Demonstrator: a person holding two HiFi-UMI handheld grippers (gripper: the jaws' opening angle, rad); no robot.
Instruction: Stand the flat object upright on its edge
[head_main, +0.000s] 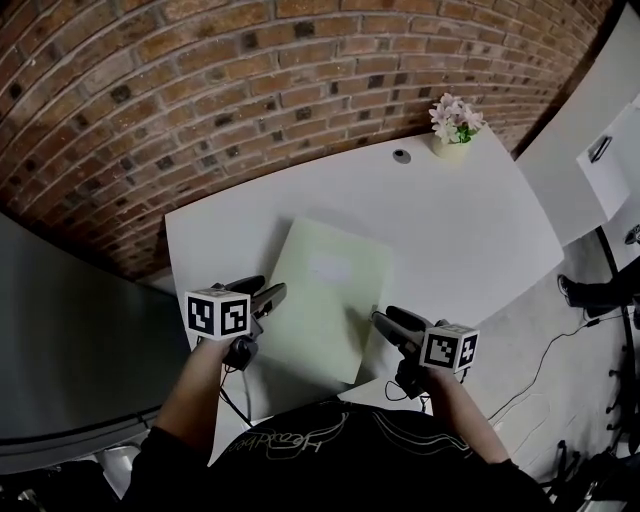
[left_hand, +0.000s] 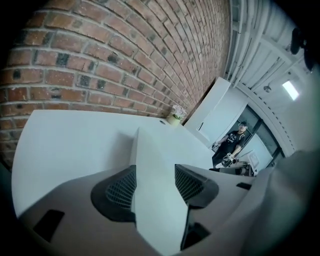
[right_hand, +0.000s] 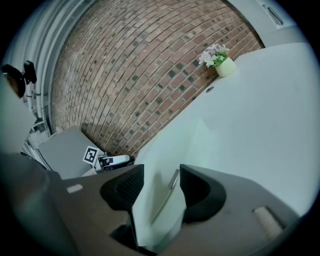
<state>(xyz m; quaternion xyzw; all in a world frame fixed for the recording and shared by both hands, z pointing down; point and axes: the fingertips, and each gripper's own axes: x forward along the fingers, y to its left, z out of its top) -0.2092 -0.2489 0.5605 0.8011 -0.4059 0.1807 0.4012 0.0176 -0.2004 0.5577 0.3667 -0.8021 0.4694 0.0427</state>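
Observation:
A pale green folder lies flat on the white table, its long side running away from me. My left gripper is at the folder's near left edge. In the left gripper view the folder passes between the spread jaws of that gripper, and the pads do not press on it. My right gripper is at the near right corner. In the right gripper view the folder's corner sits loose between the wide jaws of that gripper.
A small pot of pink flowers stands at the table's far right corner, beside a cable hole. A brick wall backs the table. Cables trail on the floor at right. A person stands far off.

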